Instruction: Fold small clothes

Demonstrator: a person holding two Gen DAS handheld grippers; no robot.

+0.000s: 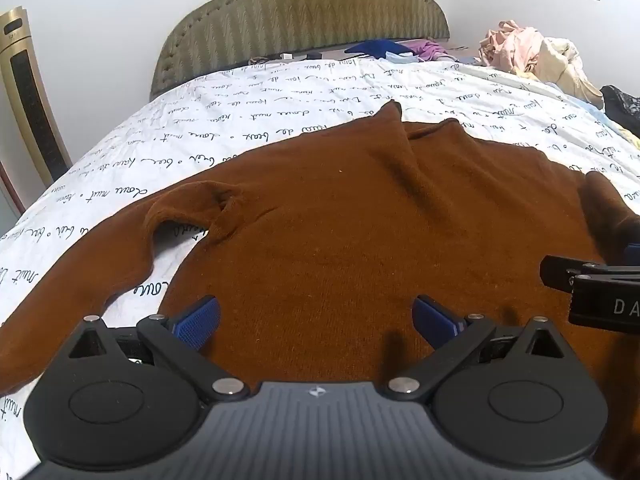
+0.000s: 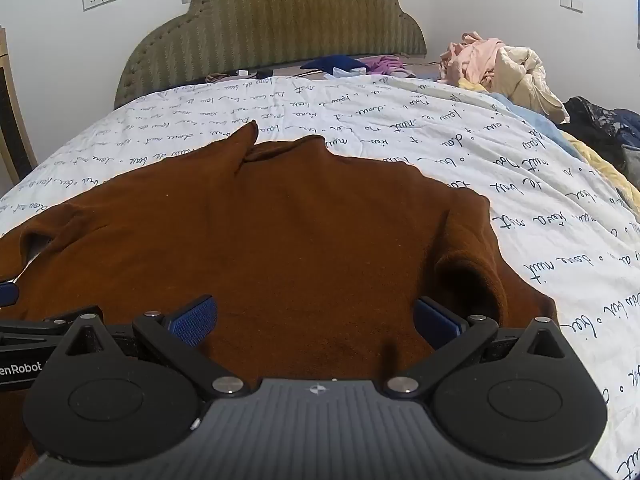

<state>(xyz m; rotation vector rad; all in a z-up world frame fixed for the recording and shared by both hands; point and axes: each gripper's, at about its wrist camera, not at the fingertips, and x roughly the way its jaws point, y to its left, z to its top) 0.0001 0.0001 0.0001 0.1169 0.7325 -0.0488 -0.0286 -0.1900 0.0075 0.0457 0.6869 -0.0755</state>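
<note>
Spread wide, the jaws of the left gripper (image 1: 316, 322) hang tilted down over the brown sweater (image 1: 360, 220) with nothing pinched between the blue pads (image 1: 198, 322); only knit fabric shows in the gap. Left of these jaws one sleeve (image 1: 80, 276) runs out over the white bed cover (image 1: 200, 120) printed with script, bent back near the armpit so a patch of cover shows through. Ahead of the jaws the sweater lies face up, its collar (image 1: 400, 128) at the far edge, pointing toward the green headboard (image 1: 304, 20). Right of them, the black side of the right gripper (image 2: 316, 322) pokes in at the frame's edge.

From the right wrist view, that gripper's jaws are equally spread and empty, also above the sweater's lower body. Just ahead of its right pad (image 2: 434, 320) the other sleeve (image 2: 472, 256) is doubled over onto the garment's side in a thick fold. Further right lies bare cover, and beyond it, near the head of the bed, a heap of pink and cream clothes (image 2: 500, 68) and some dark garments (image 2: 600, 124).
</note>
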